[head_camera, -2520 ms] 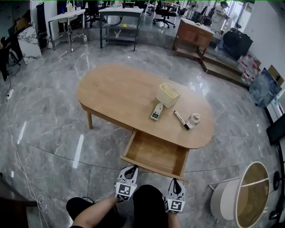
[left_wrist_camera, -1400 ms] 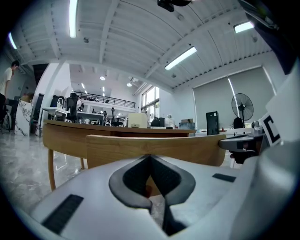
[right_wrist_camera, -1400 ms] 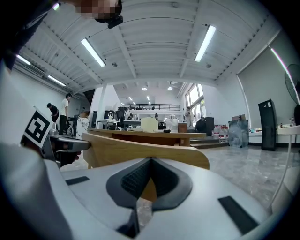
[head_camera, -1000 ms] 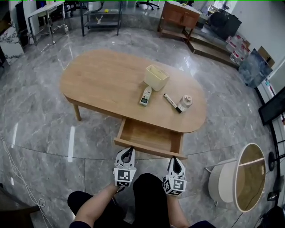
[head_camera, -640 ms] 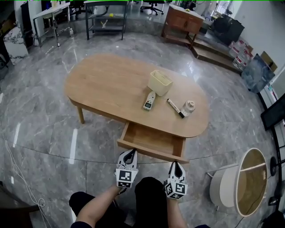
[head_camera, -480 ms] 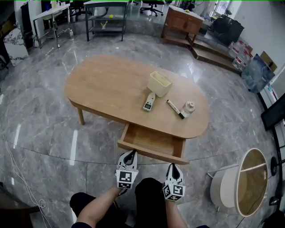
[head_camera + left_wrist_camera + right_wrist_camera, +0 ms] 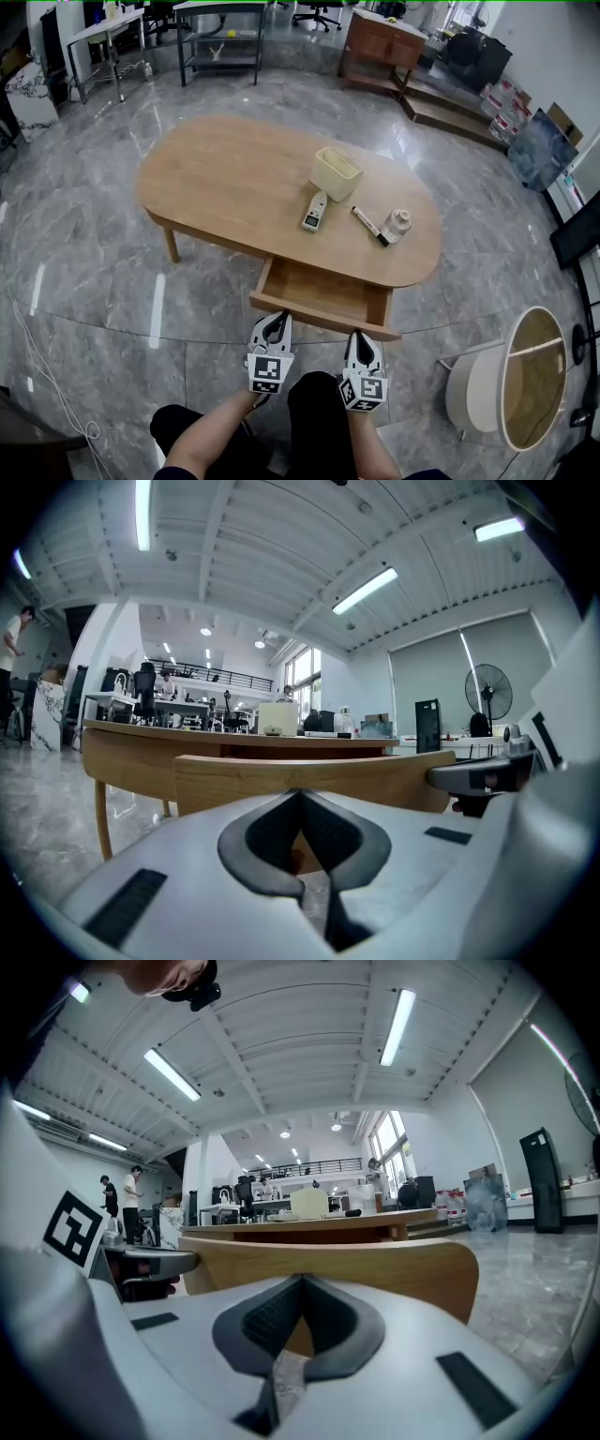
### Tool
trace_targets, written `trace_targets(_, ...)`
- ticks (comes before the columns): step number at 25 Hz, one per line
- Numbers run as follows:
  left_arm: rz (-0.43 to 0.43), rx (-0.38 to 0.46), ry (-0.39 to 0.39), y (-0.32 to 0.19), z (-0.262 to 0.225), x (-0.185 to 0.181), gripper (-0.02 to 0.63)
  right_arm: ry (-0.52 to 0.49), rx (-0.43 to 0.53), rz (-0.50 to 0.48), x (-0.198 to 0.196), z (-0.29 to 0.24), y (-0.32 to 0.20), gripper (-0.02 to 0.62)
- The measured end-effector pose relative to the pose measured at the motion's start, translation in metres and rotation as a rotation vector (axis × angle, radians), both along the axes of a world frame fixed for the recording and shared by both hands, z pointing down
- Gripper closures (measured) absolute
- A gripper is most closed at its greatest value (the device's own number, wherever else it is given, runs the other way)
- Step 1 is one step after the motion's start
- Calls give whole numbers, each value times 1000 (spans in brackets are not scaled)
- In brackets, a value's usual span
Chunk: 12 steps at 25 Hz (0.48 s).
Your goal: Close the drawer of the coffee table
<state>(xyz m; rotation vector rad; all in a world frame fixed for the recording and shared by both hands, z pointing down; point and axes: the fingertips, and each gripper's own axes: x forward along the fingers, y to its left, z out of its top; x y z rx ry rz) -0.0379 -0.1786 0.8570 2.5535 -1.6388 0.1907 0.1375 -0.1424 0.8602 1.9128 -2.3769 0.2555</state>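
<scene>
L claw (image 7: 275, 321) at crosswise, near-facing drawer (image 7: 323, 291)

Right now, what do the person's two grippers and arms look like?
The left gripper and the right gripper both have smooth white bodies that taper to a point, with dark grey pads lining the jaws. Each carries a cube with black-and-white square markers. No cables show. The forearms are bare, with no sleeves in view.
</scene>
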Motion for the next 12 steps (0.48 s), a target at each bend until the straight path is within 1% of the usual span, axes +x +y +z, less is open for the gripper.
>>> trace_targets(3, 15, 3, -3, -2, 0, 1, 581, 22, -1, -4, 1, 0, -1, 569)
trace_targets(12, 8, 8, 2, -11, 0, 1, 581, -45, 1, 9, 2, 0, -11, 569)
